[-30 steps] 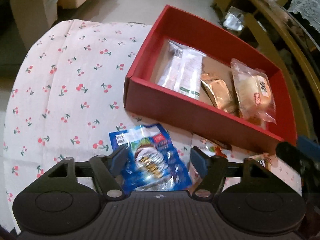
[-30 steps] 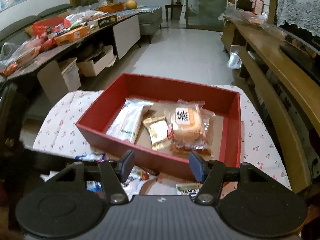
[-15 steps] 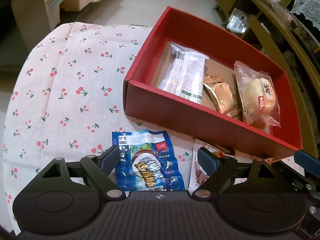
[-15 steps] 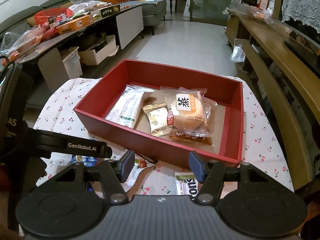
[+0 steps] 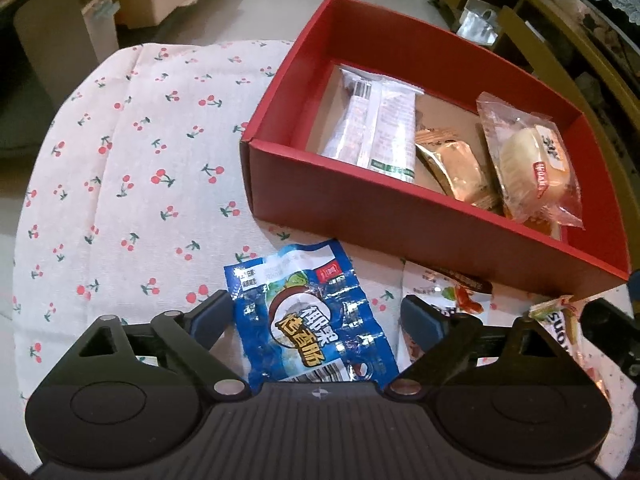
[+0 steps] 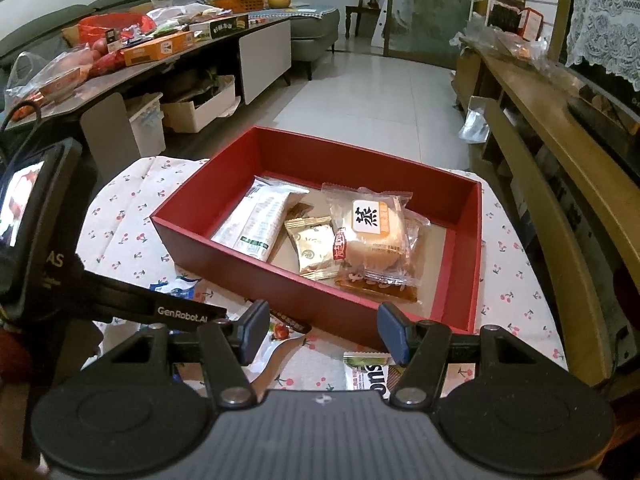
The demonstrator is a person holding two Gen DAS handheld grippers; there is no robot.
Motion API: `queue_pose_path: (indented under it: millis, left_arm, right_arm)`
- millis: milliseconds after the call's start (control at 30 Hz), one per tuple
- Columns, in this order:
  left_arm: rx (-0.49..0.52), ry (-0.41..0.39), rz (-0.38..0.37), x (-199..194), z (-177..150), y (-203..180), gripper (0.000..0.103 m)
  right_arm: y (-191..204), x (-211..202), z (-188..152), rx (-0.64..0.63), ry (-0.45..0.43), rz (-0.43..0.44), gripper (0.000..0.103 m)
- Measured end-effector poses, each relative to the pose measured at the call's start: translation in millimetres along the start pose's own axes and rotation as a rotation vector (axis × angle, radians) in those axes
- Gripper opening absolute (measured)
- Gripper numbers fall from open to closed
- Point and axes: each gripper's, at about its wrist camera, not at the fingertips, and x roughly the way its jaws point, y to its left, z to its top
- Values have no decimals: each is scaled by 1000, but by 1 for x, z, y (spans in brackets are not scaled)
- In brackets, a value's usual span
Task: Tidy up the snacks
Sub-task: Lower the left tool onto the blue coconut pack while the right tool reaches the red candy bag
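The left gripper (image 5: 316,316) hangs over the blue packet (image 5: 310,322), which lies flat on the cherry-print cloth (image 5: 120,168) just near of the red box (image 5: 420,220). Its jaws have just been opening and now stand wide, one to each side of the packet, with neither pad pressing on it.

The step in hand looks like picking this packet up for the box. To do it well, the person would likely lower the gripper until both pads reach the film, then pinch across the packet's narrow width rather than at the crinkled far edge, since the thin foil may slip or buckle. The lift should clear the box's near wall before moving over it.

The right gripper (image 6: 322,334) is also unclenched and holds nothing; beneath it lie a red-and-white wrapper (image 6: 280,334) and a green-and-white packet (image 6: 366,372), both outside the box.

Inside the box, from left to right, lie a long white packet (image 6: 260,224), a small gold packet (image 6: 312,248) and a wrapped bun (image 6: 374,236) resting on an orange sachet (image 6: 376,284). The far part and right side of the box floor are bare, so there is room there.
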Motion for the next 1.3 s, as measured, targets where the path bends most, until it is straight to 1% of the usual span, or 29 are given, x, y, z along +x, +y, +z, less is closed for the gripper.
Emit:
queue_pose_path:
  millis: [100,267,367,433,533,567,600,667,733,833,900,1033,1133,1233,1300]
  left_arm:
    - [-8,2,-35,-4,2,1,93]
    - [-23,10,-27,-2,3,4,94]
    - [1,16,-12,1,1,1,96]
    - [20,8,4,2,-1,-3,96]
    - [46,-4,30,2,-4,-8,93]
    - [54,-11,33,1,-5,-9,89]
    - [57,-15,32,0,-6,-10,87]
    - [63,-21,29,-2,-6,-10,77]
    - [71,-22,23,-4,-5,-10,77]
    - [79,-20,13,-8,-6,-8,76]
    - [77,-20,5,-11,-5,-6,75]
    - [66,-27,-25,-18,-3,-2,74]
    - [72,-34,-53,-25,-4,-2,74]
    - [83,-37,-85,-32,-5,-6,74]
    - [90,-36,-104,-34,-7,-9,74]
  right_arm:
    - [0,0,-1,0,1,-3,65]
    - [-2,0,-1,1,2,-3,65]
    - [-2,-1,-1,-8,-2,-7,65]
    - [0,-1,-2,-19,-5,-13,65]
    - [2,-2,-2,-38,-7,-24,65]
    - [3,-2,-2,-44,-8,-28,65]
    - [4,-1,-2,-49,-8,-31,65]
    - [4,-2,-2,-54,-10,-34,65]
    - [4,-3,-3,-53,-10,-33,65]
    - [-5,-7,-3,-19,-5,-24,65]
    - [-15,-11,-5,14,0,-39,65]
    - [-39,-16,-19,97,44,-51,65]
    - [-52,-17,-32,136,82,-69,65]
    - [-61,-12,-45,177,132,-65,65]
    - [-67,-7,-47,199,151,-55,65]
